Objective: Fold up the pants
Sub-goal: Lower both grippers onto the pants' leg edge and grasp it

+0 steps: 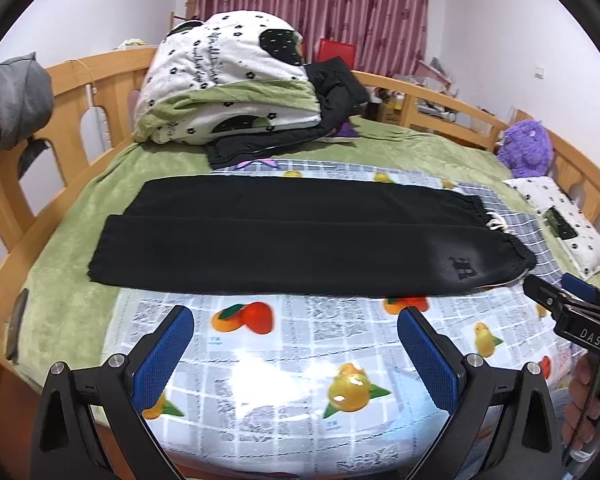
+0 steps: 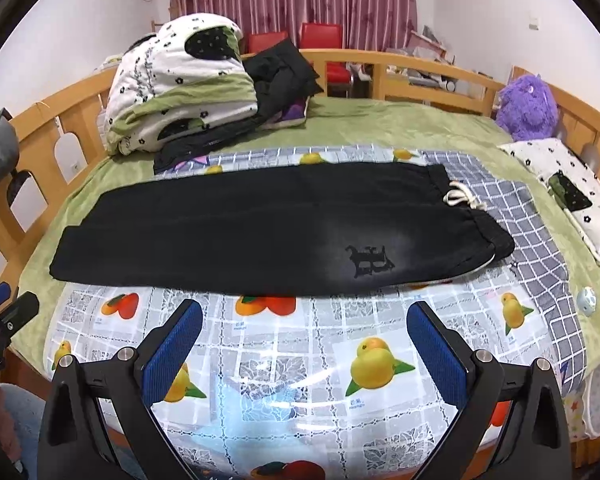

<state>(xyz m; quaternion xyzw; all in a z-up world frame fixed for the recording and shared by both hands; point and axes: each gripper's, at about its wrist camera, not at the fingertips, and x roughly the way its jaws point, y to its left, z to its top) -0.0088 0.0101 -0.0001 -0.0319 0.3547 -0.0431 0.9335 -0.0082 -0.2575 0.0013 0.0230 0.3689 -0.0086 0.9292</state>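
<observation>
Left wrist view: the left gripper point(image 1: 296, 344) is spread wide, its two blue pads point(image 1: 162, 364) far apart, and it holds nothing. It hangs above the fruit-printed plastic cloth point(image 1: 284, 364) on the bed point(image 1: 60, 240), just before the near edge of the pants point(image 1: 284, 236). One pair of black pants lies flat on this cloth, folded lengthwise so that one leg lies over the other, with the waistband to the right and the leg ends to the left. A white drawstring point(image 1: 496, 222) shows at the waist, and a small dark mark point(image 1: 462, 268) is near it. At the right edge the right gripper point(image 1: 556, 292) comes in close to the waistband corner; from here I cannot tell how far it is open.

Right wrist view: the right gripper point(image 2: 304, 344) is also wide apart and empty, above the same cloth, in front of the pants point(image 2: 260, 232). The pants lie across the bed with the waistband on the right. One folded quilt point(image 2: 176, 80), one purple plush toy point(image 2: 528, 100), one small pillow point(image 2: 572, 196) and two red chairs point(image 2: 320, 36) are behind. Part of the left gripper point(image 2: 4, 304) is at the left edge.
</observation>
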